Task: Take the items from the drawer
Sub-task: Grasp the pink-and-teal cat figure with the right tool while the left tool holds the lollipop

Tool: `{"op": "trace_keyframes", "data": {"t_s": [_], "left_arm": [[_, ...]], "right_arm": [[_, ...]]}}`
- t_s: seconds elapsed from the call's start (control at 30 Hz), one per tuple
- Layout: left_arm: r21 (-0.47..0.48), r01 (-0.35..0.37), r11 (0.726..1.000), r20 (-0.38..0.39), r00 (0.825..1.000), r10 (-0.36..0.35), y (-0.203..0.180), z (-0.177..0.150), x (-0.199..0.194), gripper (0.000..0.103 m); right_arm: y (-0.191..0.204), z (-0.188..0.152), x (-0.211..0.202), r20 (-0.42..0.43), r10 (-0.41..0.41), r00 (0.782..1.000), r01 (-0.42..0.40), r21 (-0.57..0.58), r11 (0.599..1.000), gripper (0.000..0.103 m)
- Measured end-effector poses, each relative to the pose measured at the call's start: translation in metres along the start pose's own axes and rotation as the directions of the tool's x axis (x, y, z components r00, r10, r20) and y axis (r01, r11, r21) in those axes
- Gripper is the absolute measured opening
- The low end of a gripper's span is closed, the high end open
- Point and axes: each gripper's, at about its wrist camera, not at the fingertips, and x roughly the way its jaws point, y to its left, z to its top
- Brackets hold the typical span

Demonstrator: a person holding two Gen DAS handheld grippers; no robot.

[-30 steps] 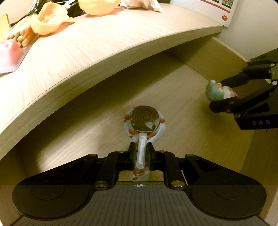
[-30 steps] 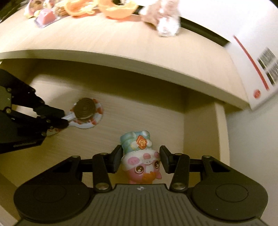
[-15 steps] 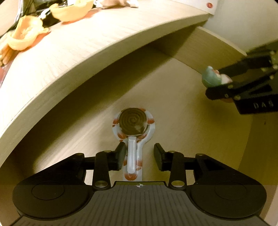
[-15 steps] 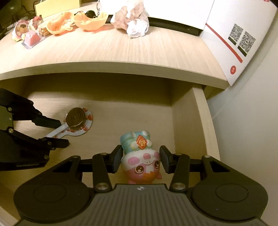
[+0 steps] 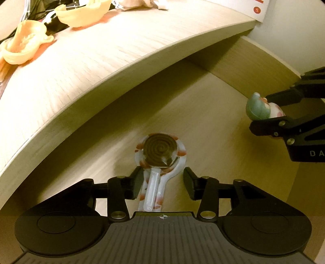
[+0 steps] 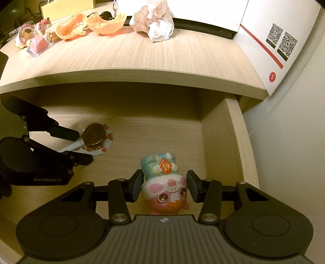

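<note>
- Two grippers work inside one open wooden drawer (image 6: 215, 130), which sits pulled out below a pale desktop (image 6: 130, 54).
- Desktop: along its far side lie a white box with a red stripe and two code squares (image 6: 272, 38), a crumpled wad of pale wrapping (image 6: 156, 18), two orange capsule halves (image 6: 89, 26), and a small pink packet (image 6: 37, 45) at the left end.
- Left gripper (image 5: 162, 185): its fingers stand wide apart on either side of the lollipop's stick, with a clear gap on the right side; the left pad (image 5: 138, 182) is just beside the wrapper. Whether it touches I cannot tell.
- Right gripper (image 6: 164, 187): its fingers are closed against the sides of the pig figurine (image 6: 164, 182), holding it head toward the camera, teal hat pointing away, over the right part of the drawer near the side wall.
- Lollipop (image 5: 159, 149): a dark spiral disc in a clear wrapper with red spots, lying flat on the drawer floor to the left of the figurine, stick pointing toward the left gripper.
</note>
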Motion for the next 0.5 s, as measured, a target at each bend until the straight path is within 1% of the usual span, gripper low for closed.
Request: {"op": "trace_keyframes", "data": {"t_s": [0.03,0.07,0.1,0.13,0.2,0.27,0.33,0.4,0.5], "left_arm": [[-0.004,-0.003,1.000,0.003,1.000,0.003,0.001,0.000,-0.001,0.048],[0.004,-0.003,1.000,0.002,1.000,0.003,0.002,0.001,0.001,0.046],[0.011,-0.008,1.000,0.004,1.000,0.008,0.004,0.002,0.001,0.038],[0.012,-0.001,1.000,0.005,1.000,0.001,0.005,0.002,0.001,0.025],[0.013,0.001,1.000,0.001,1.000,-0.001,0.007,0.001,-0.002,0.023],[0.018,0.019,1.000,-0.014,1.000,-0.019,0.007,0.005,0.005,0.022],[0.035,0.040,0.999,-0.022,0.999,-0.040,0.011,0.006,0.002,0.012],[0.050,0.055,0.997,-0.032,0.998,-0.054,0.014,0.005,-0.002,0.012],[0.053,0.074,0.996,-0.017,0.997,-0.073,0.023,0.005,-0.012,0.012]], "right_arm": [[0.000,0.001,0.000,-0.003,0.002,1.000,-0.002,0.000,1.000,0.046],[0.000,0.001,0.001,-0.006,0.004,1.000,-0.004,0.000,1.000,0.046],[-0.001,0.002,0.001,-0.008,0.007,1.000,-0.007,0.000,1.000,0.046],[-0.001,0.003,0.001,-0.011,0.010,1.000,-0.010,0.000,1.000,0.046],[0.000,0.003,0.003,-0.014,0.012,1.000,-0.012,-0.001,1.000,0.046],[0.001,0.004,0.003,-0.015,0.016,1.000,-0.016,-0.007,1.000,0.046],[0.003,0.005,0.001,-0.010,0.015,1.000,-0.015,-0.020,1.000,0.046],[0.005,0.006,-0.003,-0.008,0.024,1.000,-0.024,-0.042,0.999,0.046],[0.010,0.007,-0.010,-0.005,0.039,0.999,-0.039,-0.079,0.996,0.046]]}}
